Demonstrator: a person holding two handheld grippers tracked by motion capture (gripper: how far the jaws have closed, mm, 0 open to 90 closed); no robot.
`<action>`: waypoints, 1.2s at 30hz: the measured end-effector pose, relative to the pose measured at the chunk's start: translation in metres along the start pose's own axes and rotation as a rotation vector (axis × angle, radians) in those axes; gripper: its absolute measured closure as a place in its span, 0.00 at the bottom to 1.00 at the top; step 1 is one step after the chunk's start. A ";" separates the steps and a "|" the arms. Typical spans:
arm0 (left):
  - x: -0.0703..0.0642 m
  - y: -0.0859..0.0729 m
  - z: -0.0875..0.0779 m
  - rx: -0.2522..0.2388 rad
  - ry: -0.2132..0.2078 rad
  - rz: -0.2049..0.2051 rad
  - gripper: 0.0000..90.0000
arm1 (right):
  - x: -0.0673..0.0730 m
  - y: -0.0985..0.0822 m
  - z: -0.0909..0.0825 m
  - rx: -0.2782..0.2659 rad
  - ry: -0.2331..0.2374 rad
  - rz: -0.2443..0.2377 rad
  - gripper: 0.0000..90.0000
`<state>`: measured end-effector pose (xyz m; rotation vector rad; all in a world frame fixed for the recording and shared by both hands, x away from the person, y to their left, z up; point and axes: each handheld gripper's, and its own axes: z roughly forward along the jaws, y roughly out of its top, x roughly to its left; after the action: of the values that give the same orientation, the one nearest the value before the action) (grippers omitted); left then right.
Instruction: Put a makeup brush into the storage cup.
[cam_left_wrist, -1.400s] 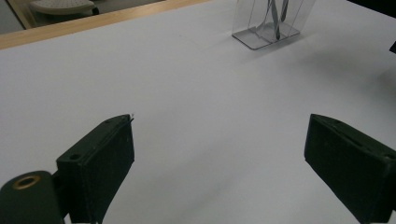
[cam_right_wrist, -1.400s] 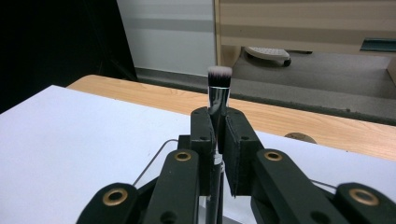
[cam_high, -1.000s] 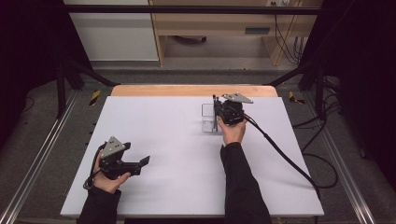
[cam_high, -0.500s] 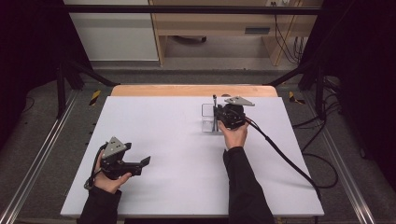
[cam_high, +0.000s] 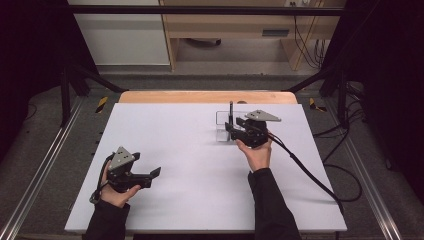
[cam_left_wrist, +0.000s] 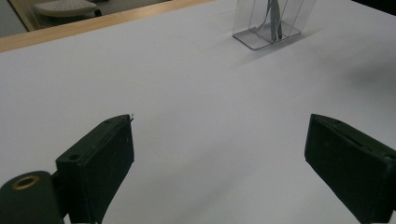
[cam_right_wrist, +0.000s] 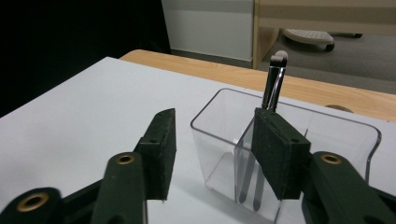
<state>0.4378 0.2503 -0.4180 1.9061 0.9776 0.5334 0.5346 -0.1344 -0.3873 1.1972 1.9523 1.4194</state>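
Now the right gripper (cam_high: 231, 131) has let go: a second ago its jaws were clamped near the clear holder (cam_high: 226, 126), and they have just been opening, so in the right gripper view they stand apart with nothing pressed between the pads. That hand has also eased back a little from the holder toward the person since the earlier frames. The makeup brush (cam_right_wrist: 274, 84) stands upright inside the clear holder (cam_right_wrist: 285, 154), its bristle tip poking above the rim, and the holder sits on the white surface (cam_high: 190, 150) toward its far edge, just in front of the right gripper (cam_right_wrist: 212, 154). One jaw sits just beside the holder's near wall; whether it touches I cannot tell. The right forearm runs up from the near edge, hand wrapped under the gripper body, jaws pointing level at the holder. Well away from the holder, near the front left of the surface, the left gripper (cam_high: 156, 172) has kept its place, held low in the left hand, jaws spread wide and empty over bare surface (cam_left_wrist: 201, 121), aimed roughly toward the holder (cam_left_wrist: 268, 28).
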 end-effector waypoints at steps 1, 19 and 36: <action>0.000 0.000 0.000 -0.002 0.001 0.001 0.08 | 0.000 -0.001 -0.003 -0.002 0.007 -0.001 0.52; -0.001 0.000 -0.001 -0.007 -0.001 -0.006 0.08 | 0.005 -0.022 -0.050 -0.015 0.081 -0.028 0.23; -0.002 -0.003 0.000 0.003 -0.003 -0.006 0.07 | 0.002 -0.048 -0.080 -0.004 0.045 -0.048 0.06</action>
<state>0.4354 0.2496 -0.4203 1.9053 0.9823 0.5264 0.4549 -0.1801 -0.4014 1.1184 1.9933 1.4371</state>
